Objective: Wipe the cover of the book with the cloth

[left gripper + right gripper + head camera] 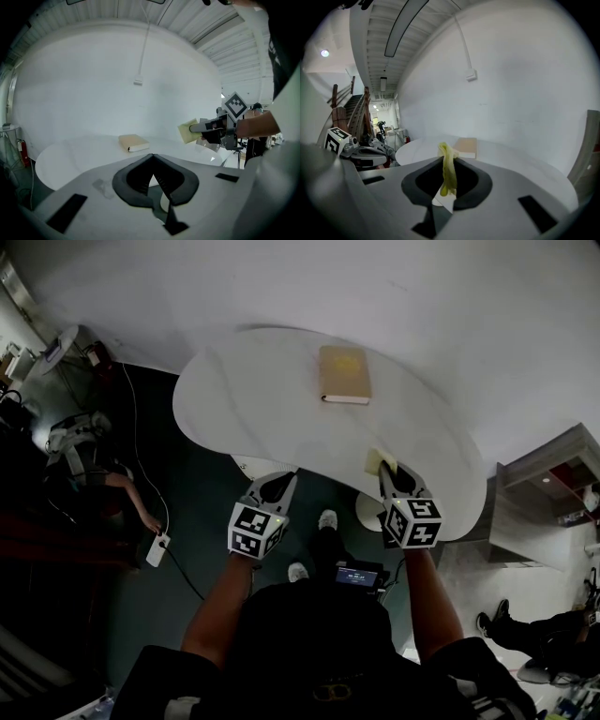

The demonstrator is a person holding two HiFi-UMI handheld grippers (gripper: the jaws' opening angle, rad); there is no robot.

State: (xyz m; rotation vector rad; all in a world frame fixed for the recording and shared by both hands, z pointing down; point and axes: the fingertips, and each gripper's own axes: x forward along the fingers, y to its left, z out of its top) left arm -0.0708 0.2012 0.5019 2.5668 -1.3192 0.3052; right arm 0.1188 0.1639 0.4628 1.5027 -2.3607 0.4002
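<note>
A tan closed book (344, 374) lies flat on the far side of the white oval table (253, 409); it also shows as the book (133, 142) and the book (465, 146). My right gripper (397, 475) is shut on a pale yellow cloth (379, 462) at the table's near right edge; the cloth (447, 168) hangs pinched between the jaws, well short of the book. My left gripper (277, 486) hovers at the near edge with its jaws together and nothing in them. The left gripper view shows the cloth (188, 131) held out by the right gripper (206, 126).
A white power strip (157, 549) and cable lie on the dark floor at left. A grey shelf unit (539, 507) stands at right. A person's feet (313, 545) show below the table. A second white table (417, 146) stands behind the left gripper (382, 149).
</note>
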